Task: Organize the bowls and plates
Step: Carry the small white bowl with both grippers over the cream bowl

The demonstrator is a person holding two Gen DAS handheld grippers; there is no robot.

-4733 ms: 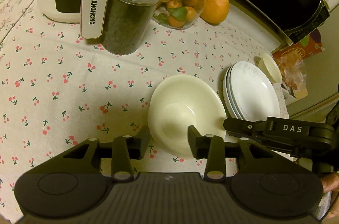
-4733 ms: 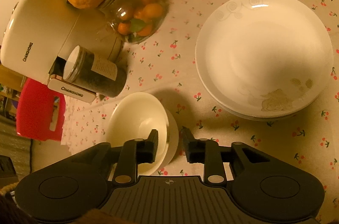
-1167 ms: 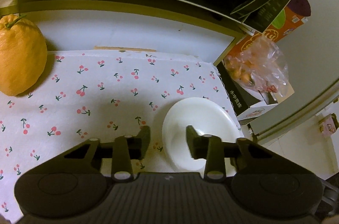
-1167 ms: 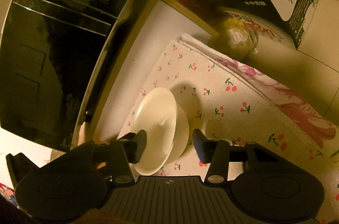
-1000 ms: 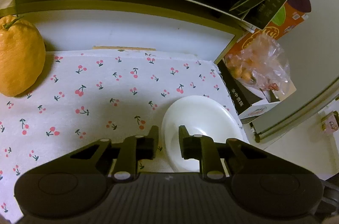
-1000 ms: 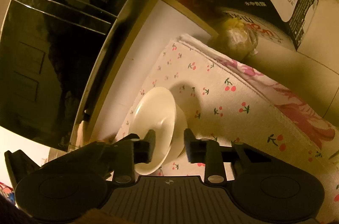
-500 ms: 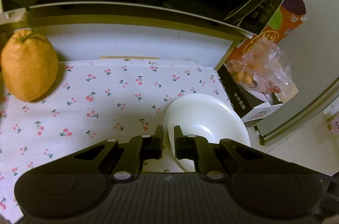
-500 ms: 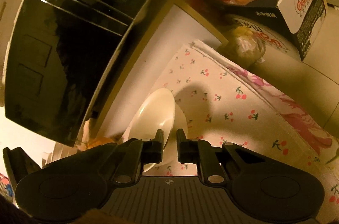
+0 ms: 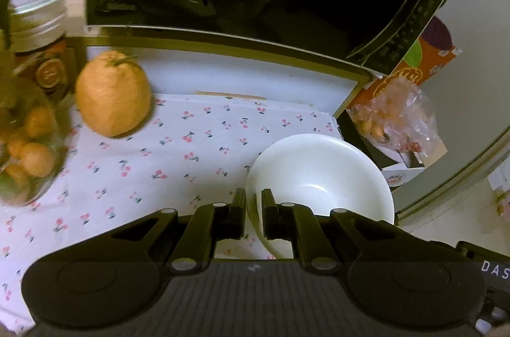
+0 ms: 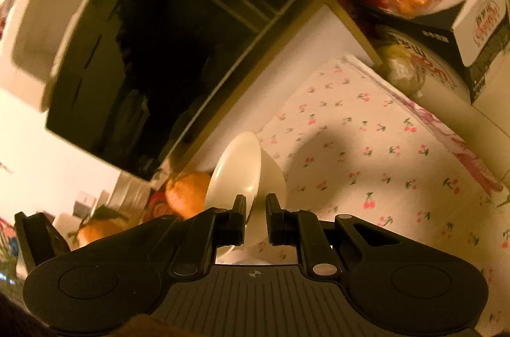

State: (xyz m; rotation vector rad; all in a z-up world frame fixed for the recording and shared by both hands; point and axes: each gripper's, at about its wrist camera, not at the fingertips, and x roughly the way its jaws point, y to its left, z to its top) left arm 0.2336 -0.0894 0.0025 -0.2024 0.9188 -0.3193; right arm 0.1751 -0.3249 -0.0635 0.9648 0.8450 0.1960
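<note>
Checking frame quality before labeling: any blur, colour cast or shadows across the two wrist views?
Left wrist view: neutral white light, bowl sharp, motion blur smears the fruit jar at the left edge. Right wrist view: strong amber cast, microwave and box blurred, a dark shadow lies on the cherry-print tablecloth beside the bowl.

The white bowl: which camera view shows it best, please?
The left wrist view shows the white bowl best: its whole open inside faces the camera, rim pinched by the left gripper. The right wrist view shows it only edge-on, partly hidden behind the right gripper.
</note>
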